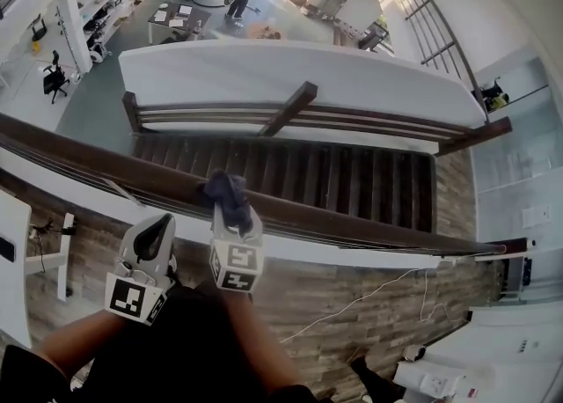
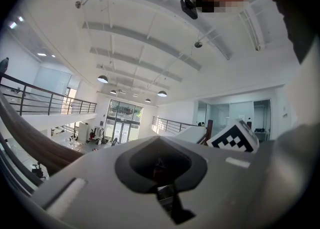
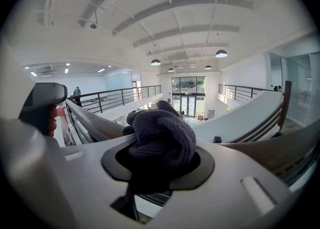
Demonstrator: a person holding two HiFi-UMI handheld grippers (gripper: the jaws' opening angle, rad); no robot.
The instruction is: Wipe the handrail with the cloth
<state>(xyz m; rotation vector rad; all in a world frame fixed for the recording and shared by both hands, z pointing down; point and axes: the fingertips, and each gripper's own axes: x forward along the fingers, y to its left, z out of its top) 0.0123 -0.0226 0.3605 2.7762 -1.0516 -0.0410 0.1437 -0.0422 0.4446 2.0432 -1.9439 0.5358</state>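
Right gripper [image 1: 232, 221] clamps bunched cloth [image 1: 226, 194] at rail [image 1: 369, 230]. Cloth looks soft, light and compliant, best held mid-wad. Left gripper [image 1: 157, 234] closed, empty.

The cloth [image 3: 162, 133] hides the right gripper's [image 3: 161, 165] fingers; the left edge crops the handrail [image 1: 352, 221].

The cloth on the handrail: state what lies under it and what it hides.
Under the cloth runs the wooden handrail, with stairs below. The stretch of rail it covers is hidden, and so are the jaw tips of the right gripper.
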